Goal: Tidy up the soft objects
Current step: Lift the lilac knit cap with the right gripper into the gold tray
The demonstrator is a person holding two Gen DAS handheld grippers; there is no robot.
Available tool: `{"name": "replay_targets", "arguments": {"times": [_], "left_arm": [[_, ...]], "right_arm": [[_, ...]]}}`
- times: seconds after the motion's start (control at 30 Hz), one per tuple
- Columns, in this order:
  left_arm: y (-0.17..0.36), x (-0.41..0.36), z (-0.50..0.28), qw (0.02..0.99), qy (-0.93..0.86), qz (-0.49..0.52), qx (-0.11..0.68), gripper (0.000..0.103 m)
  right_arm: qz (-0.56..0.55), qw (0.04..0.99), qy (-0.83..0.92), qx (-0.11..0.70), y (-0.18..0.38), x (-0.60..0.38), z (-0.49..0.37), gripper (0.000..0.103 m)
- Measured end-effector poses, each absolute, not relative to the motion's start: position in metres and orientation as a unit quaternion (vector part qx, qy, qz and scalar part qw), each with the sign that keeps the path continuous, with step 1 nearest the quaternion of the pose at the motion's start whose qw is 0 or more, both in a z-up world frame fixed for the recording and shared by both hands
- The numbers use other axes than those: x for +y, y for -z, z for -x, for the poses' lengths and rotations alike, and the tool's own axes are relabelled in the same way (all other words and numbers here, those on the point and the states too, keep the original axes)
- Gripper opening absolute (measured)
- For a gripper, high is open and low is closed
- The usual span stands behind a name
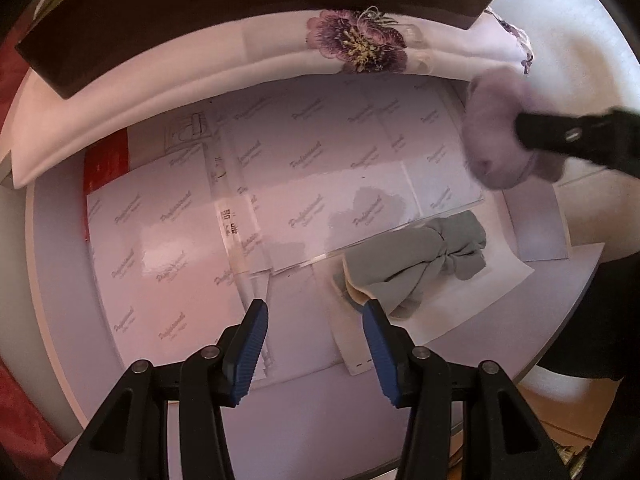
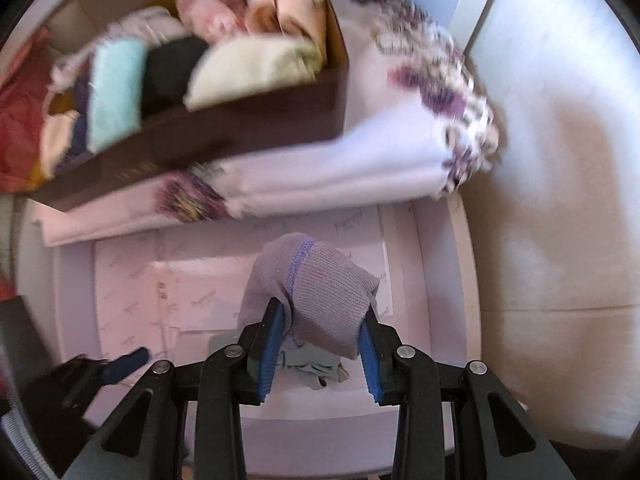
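My right gripper (image 2: 320, 344) is shut on a rolled lilac sock (image 2: 316, 284) and holds it above the table; the sock also shows blurred at the right of the left wrist view (image 1: 496, 136). A knotted grey-green sock (image 1: 424, 264) lies on a paper sheet, just ahead and right of my left gripper (image 1: 316, 320), which is open and empty. A dark brown box (image 2: 224, 128) at the back holds several folded soft items in mint, black, cream and pink. In the left wrist view only its front wall (image 1: 240, 12) shows.
The box sits on folded white cloth with purple flowers (image 1: 356, 40). White printed sheets (image 1: 280, 168) and a clear strip cover the round white table (image 1: 56, 280). A red booklet (image 1: 106, 164) lies at the left. Grey sofa fabric (image 2: 552, 160) lies to the right.
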State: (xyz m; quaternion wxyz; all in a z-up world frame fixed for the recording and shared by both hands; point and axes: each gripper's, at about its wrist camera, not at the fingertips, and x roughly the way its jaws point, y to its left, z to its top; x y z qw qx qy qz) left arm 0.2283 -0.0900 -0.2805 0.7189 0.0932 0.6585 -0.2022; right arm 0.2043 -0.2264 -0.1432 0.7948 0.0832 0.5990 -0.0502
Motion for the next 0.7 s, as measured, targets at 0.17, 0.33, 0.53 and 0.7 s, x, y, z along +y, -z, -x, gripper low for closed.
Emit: {"name": "replay_targets", "arguments": {"times": [0.17, 0.33, 0.53, 0.7], "left_arm": [[0.281, -0.089, -0.230, 0.716, 0.199, -0.083, 0.664, 0.050], [0.283, -0.079, -0.231, 0.718, 0.200, -0.082, 0.662, 0.050], [0.281, -0.079, -0.232, 0.718, 0.200, -0.079, 0.662, 0.050], [0.280, -0.075, -0.233, 0.719, 0.198, -0.067, 0.663, 0.050]], "right_arm": [[-0.094, 0.819, 0.025, 0.565, 0.107, -0.234, -0.200, 0.036], [-0.114, 0.846, 0.006, 0.522, 0.070, -0.228, -0.210, 0.036], [-0.089, 0.865, -0.019, 0.494, 0.042, -0.201, -0.257, 0.036], [-0.048, 0.851, -0.027, 0.523, 0.065, -0.175, -0.300, 0.037]]}}
